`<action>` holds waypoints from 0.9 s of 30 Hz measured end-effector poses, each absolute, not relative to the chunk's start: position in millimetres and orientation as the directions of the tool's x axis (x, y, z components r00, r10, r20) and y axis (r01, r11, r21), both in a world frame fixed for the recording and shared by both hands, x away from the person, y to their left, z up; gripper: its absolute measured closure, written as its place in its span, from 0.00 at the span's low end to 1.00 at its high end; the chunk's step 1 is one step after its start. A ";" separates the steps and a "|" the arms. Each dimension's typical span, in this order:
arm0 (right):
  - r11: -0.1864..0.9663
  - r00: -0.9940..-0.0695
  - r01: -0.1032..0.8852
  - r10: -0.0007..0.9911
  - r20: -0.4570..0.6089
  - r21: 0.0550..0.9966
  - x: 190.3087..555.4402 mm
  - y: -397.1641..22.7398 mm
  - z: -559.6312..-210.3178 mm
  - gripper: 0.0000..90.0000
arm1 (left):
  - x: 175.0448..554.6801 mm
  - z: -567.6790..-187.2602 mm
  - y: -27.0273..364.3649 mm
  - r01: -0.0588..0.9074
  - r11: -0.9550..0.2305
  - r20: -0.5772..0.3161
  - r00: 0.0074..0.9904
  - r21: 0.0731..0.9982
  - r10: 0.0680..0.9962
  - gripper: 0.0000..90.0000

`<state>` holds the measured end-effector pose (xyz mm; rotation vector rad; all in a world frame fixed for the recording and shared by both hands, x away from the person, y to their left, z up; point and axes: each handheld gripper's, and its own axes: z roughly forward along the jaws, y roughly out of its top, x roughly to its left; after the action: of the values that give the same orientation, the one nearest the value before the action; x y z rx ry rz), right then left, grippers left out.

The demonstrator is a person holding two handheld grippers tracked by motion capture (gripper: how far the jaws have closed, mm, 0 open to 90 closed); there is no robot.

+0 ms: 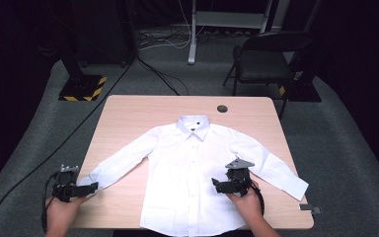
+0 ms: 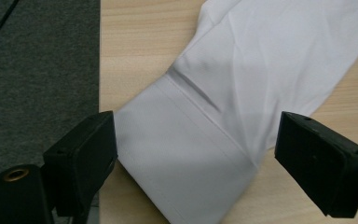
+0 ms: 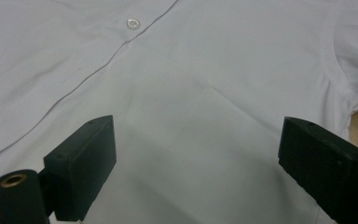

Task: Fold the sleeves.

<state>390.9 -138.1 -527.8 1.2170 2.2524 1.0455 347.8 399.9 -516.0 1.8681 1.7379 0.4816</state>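
Observation:
A white button-up shirt (image 1: 192,168) lies flat and face up on the wooden table (image 1: 128,113), collar away from me and both sleeves spread out. My left gripper (image 1: 90,187) is open at the table's left front edge, its jaws either side of the left sleeve's cuff (image 2: 186,163). My right gripper (image 1: 216,184) is open above the shirt's right front panel (image 3: 205,121), close to the button placket (image 3: 133,23). Nothing is held in either one.
A round cable hole (image 1: 222,108) sits near the table's far edge. A small grey object (image 1: 310,208) lies at the front right corner. Beyond the table stand a black folding chair (image 1: 269,61) and a stand base with yellow stripes (image 1: 83,88). Grey carpet (image 2: 37,70) surrounds the table.

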 end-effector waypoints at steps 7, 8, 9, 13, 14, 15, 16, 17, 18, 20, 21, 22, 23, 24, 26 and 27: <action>0.342 -0.553 0.551 0.833 0.027 0.761 390.8 -139.3 -526.1 0.11 | 340.4 -517.6 400.7 0.812 0.022 -0.131 0.068 0.584 0.989 0.11; 0.340 -0.552 0.551 0.833 0.028 0.762 390.5 -139.1 -525.7 0.11 | 339.4 -518.8 400.0 0.815 0.024 -0.136 0.067 0.579 0.988 0.11; 0.340 -0.552 0.551 0.833 0.028 0.762 390.5 -139.1 -525.7 0.11 | 339.4 -518.8 400.0 0.815 0.024 -0.136 0.067 0.579 0.988 0.12; 0.343 -0.556 0.552 0.831 0.028 0.760 391.1 -138.5 -526.9 0.11 | 338.3 -523.5 396.0 0.831 0.009 -0.137 0.081 0.557 0.987 0.12; 0.348 -0.558 0.553 0.829 0.027 0.757 391.4 -137.9 -527.8 0.11 | 339.5 -523.7 395.3 0.830 0.002 -0.128 0.084 0.558 0.988 0.12; 0.348 -0.558 0.553 0.829 0.027 0.757 391.4 -137.9 -527.8 0.11 | 340.9 -524.0 394.9 0.828 0.001 -0.123 0.082 0.560 0.989 0.12; 0.352 -0.561 0.550 0.827 0.024 0.757 391.3 -137.1 -527.6 0.11 | 342.4 -524.4 394.5 0.827 0.000 -0.118 0.080 0.562 0.990 0.11; 0.352 -0.561 0.550 0.827 0.024 0.757 391.3 -137.1 -527.6 0.11 | 344.0 -524.6 394.3 0.827 -0.008 -0.108 0.083 0.563 0.991 0.11; 0.351 -0.562 0.548 0.827 0.023 0.759 391.2 -136.8 -527.2 0.11 | 346.2 -524.7 394.1 0.826 -0.011 -0.100 0.082 0.563 0.992 0.11; 0.352 -0.563 0.543 0.826 0.020 0.762 391.2 -136.5 -526.7 0.11 | 350.2 -524.9 393.9 0.825 -0.013 -0.095 0.081 0.565 0.992 0.11; 0.353 -0.563 0.544 0.826 0.019 0.762 391.3 -136.6 -526.9 0.11 | 353.4 -525.1 394.1 0.824 -0.017 -0.086 0.080 0.566 0.993 0.11; 0.353 -0.562 0.546 0.827 0.020 0.760 391.7 -136.9 -527.7 0.11 | 355.0 -525.2 394.5 0.823 -0.016 -0.084 0.078 0.568 0.993 0.11; 0.351 -0.560 0.550 0.828 0.023 0.758 391.7 -137.0 -528.1 0.11 | 357.2 -525.3 395.2 0.821 -0.014 -0.083 0.074 0.571 0.994 0.11; 0.353 -0.560 0.551 0.828 0.022 0.756 391.9 -137.2 -528.5 0.11 | 358.9 -525.2 396.0 0.821 -0.016 -0.080 0.075 0.571 0.994 0.11; 0.353 -0.559 0.552 0.829 0.020 0.756 391.9 -137.4 -528.7 0.11 | 363.3 -525.0 398.0 0.816 -0.010 -0.083 0.071 0.577 0.994 0.13; 0.353 -0.559 0.551 0.829 0.020 0.756 391.8 -137.4 -528.7 0.11 | 365.3 -525.0 398.6 0.815 -0.006 -0.084 0.067 0.580 0.994 0.13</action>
<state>391.8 -137.4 -528.7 1.2130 2.2545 1.0450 365.3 398.6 -525.0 1.8681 1.7940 0.4872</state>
